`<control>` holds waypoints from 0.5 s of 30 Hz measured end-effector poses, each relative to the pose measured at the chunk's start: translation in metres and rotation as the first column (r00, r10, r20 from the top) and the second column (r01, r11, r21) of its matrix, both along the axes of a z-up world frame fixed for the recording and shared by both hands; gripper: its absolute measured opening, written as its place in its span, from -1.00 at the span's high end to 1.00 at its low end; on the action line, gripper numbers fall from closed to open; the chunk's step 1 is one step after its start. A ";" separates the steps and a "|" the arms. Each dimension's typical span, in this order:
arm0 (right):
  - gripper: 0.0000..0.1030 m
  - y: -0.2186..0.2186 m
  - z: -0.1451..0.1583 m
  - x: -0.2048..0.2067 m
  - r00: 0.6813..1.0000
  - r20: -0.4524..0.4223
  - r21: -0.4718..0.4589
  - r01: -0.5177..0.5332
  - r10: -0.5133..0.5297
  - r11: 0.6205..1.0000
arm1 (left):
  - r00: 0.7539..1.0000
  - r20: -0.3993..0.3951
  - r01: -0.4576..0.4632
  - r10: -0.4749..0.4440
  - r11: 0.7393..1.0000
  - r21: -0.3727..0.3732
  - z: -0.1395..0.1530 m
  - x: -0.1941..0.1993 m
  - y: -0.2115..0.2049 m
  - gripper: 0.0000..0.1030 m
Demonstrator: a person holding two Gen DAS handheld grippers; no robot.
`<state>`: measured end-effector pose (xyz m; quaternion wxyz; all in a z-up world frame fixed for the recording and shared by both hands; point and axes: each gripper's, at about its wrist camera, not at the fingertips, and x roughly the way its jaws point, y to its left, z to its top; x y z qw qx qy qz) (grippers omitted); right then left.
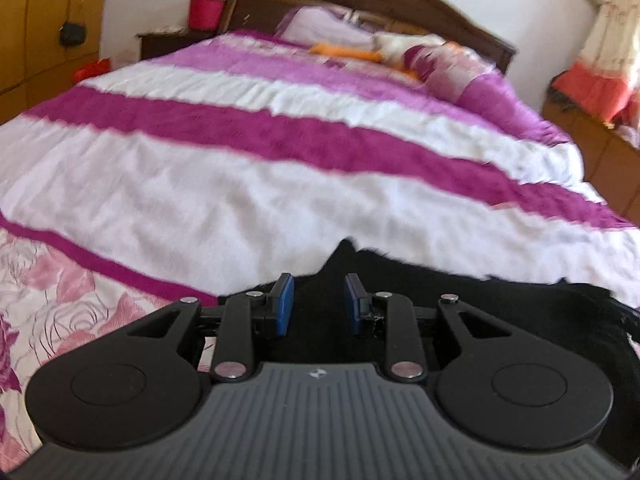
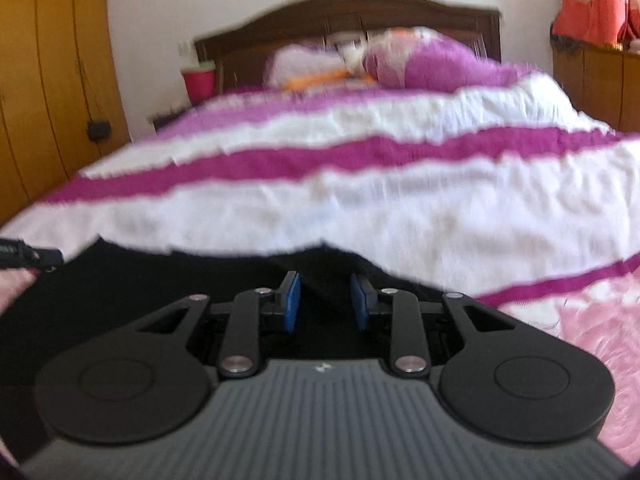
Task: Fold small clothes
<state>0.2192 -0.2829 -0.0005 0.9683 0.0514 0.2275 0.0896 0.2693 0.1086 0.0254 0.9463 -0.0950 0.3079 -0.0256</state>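
Only the right wrist view shows the left gripper beside the black garment.

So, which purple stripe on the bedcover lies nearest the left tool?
The thin stripe, which borders the rose-printed part. The broad stripe lies farther up the bed.

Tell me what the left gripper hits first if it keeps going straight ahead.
The black garment, bunched between the left gripper pads and apparently already gripped; past it, the striped bedspread.
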 end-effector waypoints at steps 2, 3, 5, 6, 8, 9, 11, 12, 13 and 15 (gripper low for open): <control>0.40 -0.003 0.007 -0.002 1.000 0.001 0.042 -0.007 0.007 0.999 | 1.000 0.010 0.027 -0.027 0.999 0.021 0.003 -0.001 -0.004 0.38; 0.40 -0.004 0.010 -0.001 1.000 -0.013 0.064 -0.019 0.020 0.998 | 0.999 0.007 0.042 -0.043 0.998 0.036 0.002 0.001 -0.007 0.38; 0.40 -0.005 0.010 0.006 0.999 -0.031 0.084 -0.028 0.030 0.996 | 0.999 -0.010 0.041 -0.040 0.998 0.058 -0.005 0.006 -0.012 0.38; 0.40 -0.004 0.008 0.010 0.999 -0.042 0.078 -0.028 0.031 0.997 | 0.999 -0.025 0.030 -0.029 0.998 0.062 -0.011 0.009 -0.013 0.38; 0.40 -0.003 -0.002 0.025 0.996 -0.093 0.047 -0.012 0.016 0.999 | 0.997 -0.076 0.000 0.005 0.998 0.068 -0.028 0.019 -0.012 0.38; 0.40 -0.003 -0.010 0.034 0.991 -0.134 0.034 -0.001 0.005 0.999 | 0.996 -0.090 -0.012 0.020 0.997 0.078 -0.037 0.022 -0.011 0.38; 0.46 -0.005 -0.030 0.050 0.979 -0.203 0.007 0.028 -0.026 1.000 | 0.996 -0.089 -0.012 0.019 0.997 0.076 -0.050 0.025 -0.009 0.38; 0.46 -0.008 -0.037 0.053 0.980 -0.197 0.024 0.028 -0.023 0.999 | 0.996 -0.084 -0.011 0.018 0.997 0.080 -0.052 0.024 -0.009 0.37; 0.46 -0.010 -0.040 0.056 0.981 -0.192 0.041 0.033 -0.025 0.999 | 0.996 -0.083 -0.011 0.019 0.996 0.092 -0.052 0.025 -0.010 0.37; 0.46 -0.009 -0.043 0.057 0.982 -0.186 0.041 0.038 -0.030 0.998 | 0.997 -0.078 -0.009 0.019 0.991 0.130 -0.054 0.025 -0.016 0.36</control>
